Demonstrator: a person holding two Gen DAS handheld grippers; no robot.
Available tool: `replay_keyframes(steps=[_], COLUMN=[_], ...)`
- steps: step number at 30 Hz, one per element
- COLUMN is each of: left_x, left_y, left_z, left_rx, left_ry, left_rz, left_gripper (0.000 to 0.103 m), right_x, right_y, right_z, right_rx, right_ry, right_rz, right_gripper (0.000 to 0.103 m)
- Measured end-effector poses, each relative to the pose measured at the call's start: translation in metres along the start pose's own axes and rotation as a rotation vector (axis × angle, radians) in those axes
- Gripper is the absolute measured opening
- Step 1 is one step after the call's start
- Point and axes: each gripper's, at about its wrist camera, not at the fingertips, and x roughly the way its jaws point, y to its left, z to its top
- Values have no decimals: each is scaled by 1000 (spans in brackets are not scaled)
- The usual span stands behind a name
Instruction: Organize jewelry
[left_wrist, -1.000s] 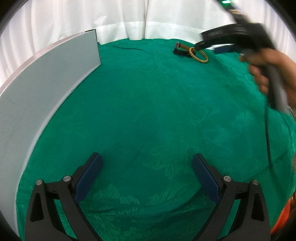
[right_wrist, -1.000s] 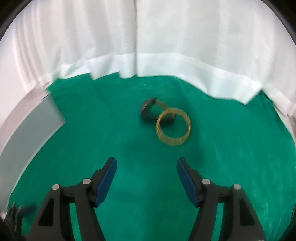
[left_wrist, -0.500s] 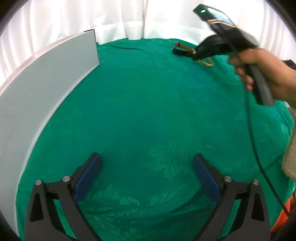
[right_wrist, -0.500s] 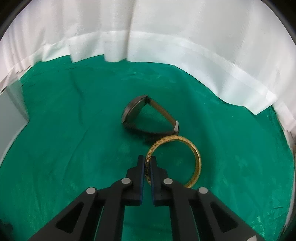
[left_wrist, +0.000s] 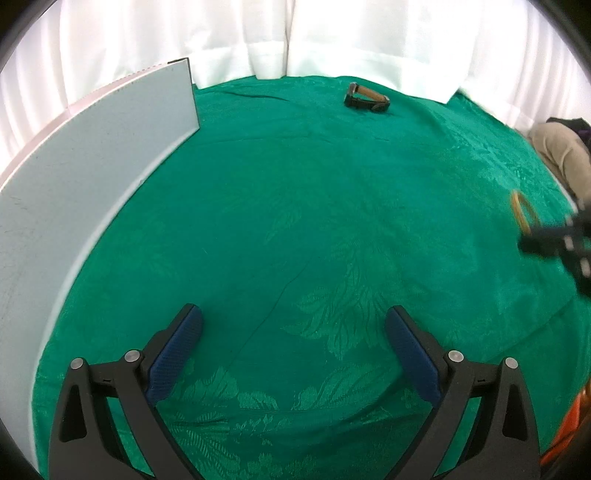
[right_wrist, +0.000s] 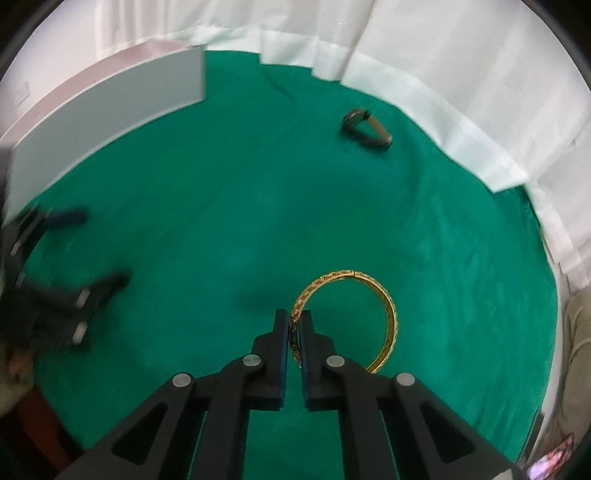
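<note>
Gold bangle (right_wrist: 384, 317) sits pinched by its rim in the right gripper (right_wrist: 294, 332), so carry it level and slow toward the white box (right_wrist: 110, 122), left gripper (left_wrist: 293, 347) wide and empty.

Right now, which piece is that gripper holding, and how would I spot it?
Look at the green patterned tablecloth with white curtains behind it. Near its middle, the right gripper pinches a thin, engraved gold bangle. Unlike the dark wristwatch with a tan strap lying farther back, it is a plain open hoop.

Right gripper (left_wrist: 532, 236) blurred, cut off at edge; bangle (left_wrist: 521, 211) smeared.
</note>
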Motion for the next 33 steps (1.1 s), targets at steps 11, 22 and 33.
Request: replay_keyframes(steps=[11, 22, 33], left_x=[1, 1, 2], left_y=[3, 4, 6], left_z=[0, 0, -1], left_rx=[1, 3, 2], left_ry=[2, 3, 8], left_rz=[5, 5, 6], left_gripper=[100, 101, 102], right_x=[-21, -34, -11], right_y=[-8, -57, -84], right_z=[-52, -120, -135], right_rx=[328, 607, 696], right_ry=[-190, -292, -235], right_rz=[112, -3, -64], right_gripper=[59, 63, 66])
